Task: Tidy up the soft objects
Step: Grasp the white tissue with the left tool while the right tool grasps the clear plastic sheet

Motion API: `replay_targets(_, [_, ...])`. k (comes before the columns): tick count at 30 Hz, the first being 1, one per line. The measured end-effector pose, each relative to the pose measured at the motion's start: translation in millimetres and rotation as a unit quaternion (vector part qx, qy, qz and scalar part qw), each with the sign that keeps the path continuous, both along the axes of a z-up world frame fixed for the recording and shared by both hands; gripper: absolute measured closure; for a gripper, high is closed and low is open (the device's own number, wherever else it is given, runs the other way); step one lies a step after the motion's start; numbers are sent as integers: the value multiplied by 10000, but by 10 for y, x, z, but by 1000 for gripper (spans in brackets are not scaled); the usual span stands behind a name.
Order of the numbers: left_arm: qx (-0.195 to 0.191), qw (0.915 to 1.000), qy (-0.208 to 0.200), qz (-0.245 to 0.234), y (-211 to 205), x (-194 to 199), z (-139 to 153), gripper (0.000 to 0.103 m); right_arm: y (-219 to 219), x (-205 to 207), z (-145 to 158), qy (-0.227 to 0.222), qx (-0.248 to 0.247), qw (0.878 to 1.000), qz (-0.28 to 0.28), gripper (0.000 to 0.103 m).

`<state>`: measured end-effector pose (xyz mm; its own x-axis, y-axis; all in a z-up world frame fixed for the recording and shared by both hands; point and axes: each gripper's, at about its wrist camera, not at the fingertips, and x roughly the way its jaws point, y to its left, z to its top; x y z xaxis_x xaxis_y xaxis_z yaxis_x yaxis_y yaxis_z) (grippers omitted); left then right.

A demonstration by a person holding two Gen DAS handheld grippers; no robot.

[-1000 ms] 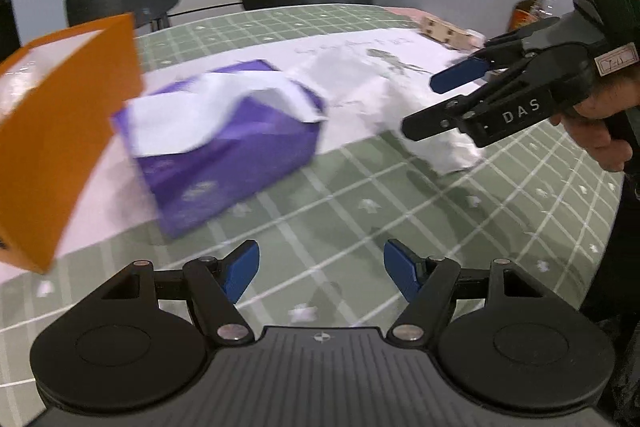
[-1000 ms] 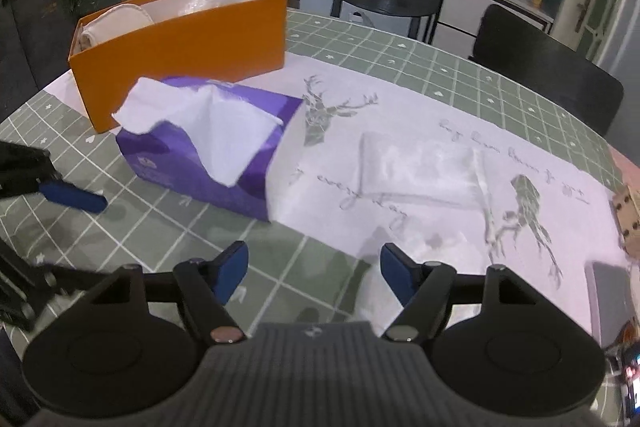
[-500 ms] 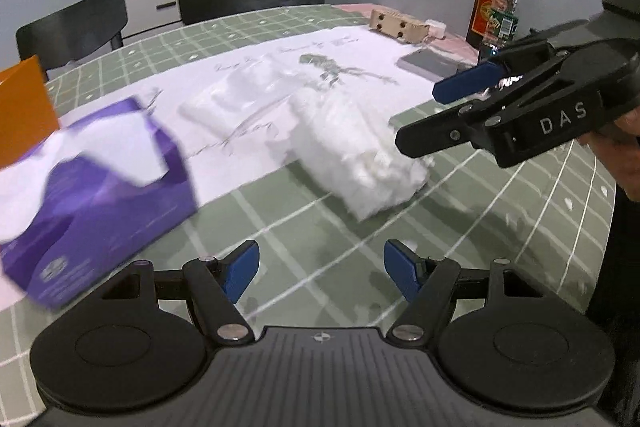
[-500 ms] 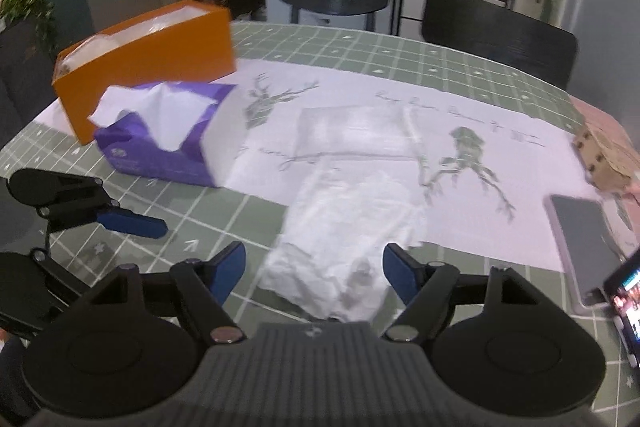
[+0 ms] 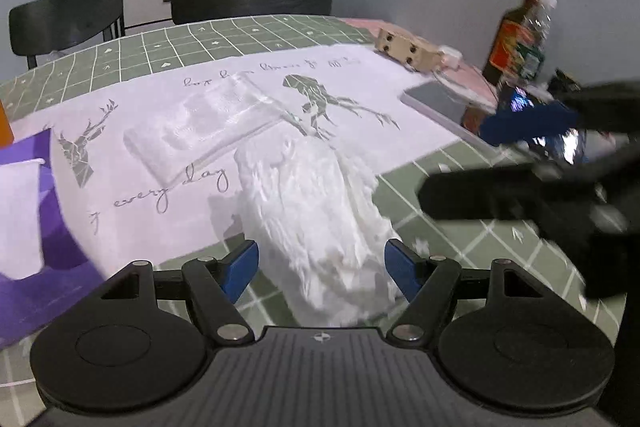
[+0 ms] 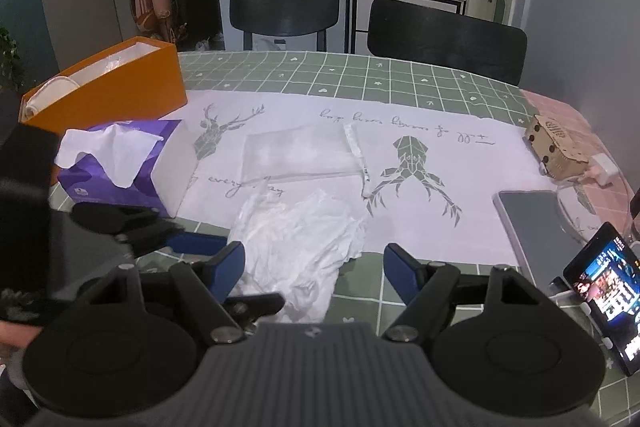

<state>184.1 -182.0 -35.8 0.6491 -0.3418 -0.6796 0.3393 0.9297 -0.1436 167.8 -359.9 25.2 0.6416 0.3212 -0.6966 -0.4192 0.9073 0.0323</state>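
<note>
Working from the left of the crumpled white tissue wad [image 6: 298,247], which we take as our landmark, we first pass the orange open-topped cardboard box [image 6: 120,89] far to its left, already holding pale soft items, then the purple tissue pack [image 6: 116,167] with a sheet poking out, nearer on that side. The wad itself lies on the near edge of the white printed cloth runner [image 6: 440,147], partly over the green checked tablecloth [image 6: 360,67], with a flat clear plastic pouch [image 6: 300,153] just behind it.

Our left gripper [image 5: 320,263] has its jaws wide and straddles the near end of the wad, pads clear of it on both sides. Our right gripper [image 6: 314,265] is also wide and empty, with the wad just ahead of its blue pads.

We judge the step in hand to be gathering the wad. To do it well, we should sink the left jaws low enough to catch the bulk and not a loose flap, close slowly so the tissue bunches, and keep the right gripper off to the side so the two do not collide. To the right of the wad, the grey tablet [image 6: 532,227] and lit phone [image 6: 608,287] deserve a wide berth.
</note>
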Motion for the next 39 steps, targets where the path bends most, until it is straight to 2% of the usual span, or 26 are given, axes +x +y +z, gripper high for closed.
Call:
replay_targets(1, [-47, 10000, 35, 52, 3, 37, -27, 24, 3, 0, -5, 3, -10, 10000, -1, 28])
replay_targets(2, [-103, 9999, 119, 66, 17, 67, -57, 35, 5, 1, -12, 14, -9, 10000, 0, 28])
replay_targets(3, [-159, 9996, 204, 68, 22, 94, -83, 55, 7, 5, -18, 23, -17, 10000, 4, 27])
replay_targets(4, [-221, 9995, 220, 102, 40, 103, -99, 62, 16, 6, -27, 29, -45, 10000, 9, 27])
replay_targets(7, [-404, 9988, 204, 203, 131, 84, -96, 76, 49, 1, -61, 59, -139, 9999, 58, 27])
replay_targets(9, [-508, 9981, 229, 248, 219, 58, -103, 81, 70, 7, -91, 92, -176, 9998, 94, 27])
replay_targets(16, [-453, 9984, 209, 250, 603, -319, -91, 82, 89, 19, -159, 169, -249, 9995, 133, 27])
replay_targets(19, [-340, 9991, 187, 184, 867, -596, -83, 81, 108, 29, -186, 203, -236, 9994, 158, 27])
replay_targets(24, [-394, 9986, 285, 200, 1316, -959, -66, 81, 236, 92, -263, 212, -269, 9991, 266, 27])
replay_targets(28, [-364, 9980, 268, 443, 1603, -1146, -48, 81, 425, 203, -360, 195, -500, 9980, 331, 16])
replay_targets(33, [-359, 9957, 276, 810, 1878, -1282, -29, 80, 593, 588, -446, 337, -361, 9986, 179, 6])
replay_targets(39, [-412, 9925, 295, 1110, 2206, -1405, -21, 78, 880, 1180, -602, 373, -210, 9990, -137, 3])
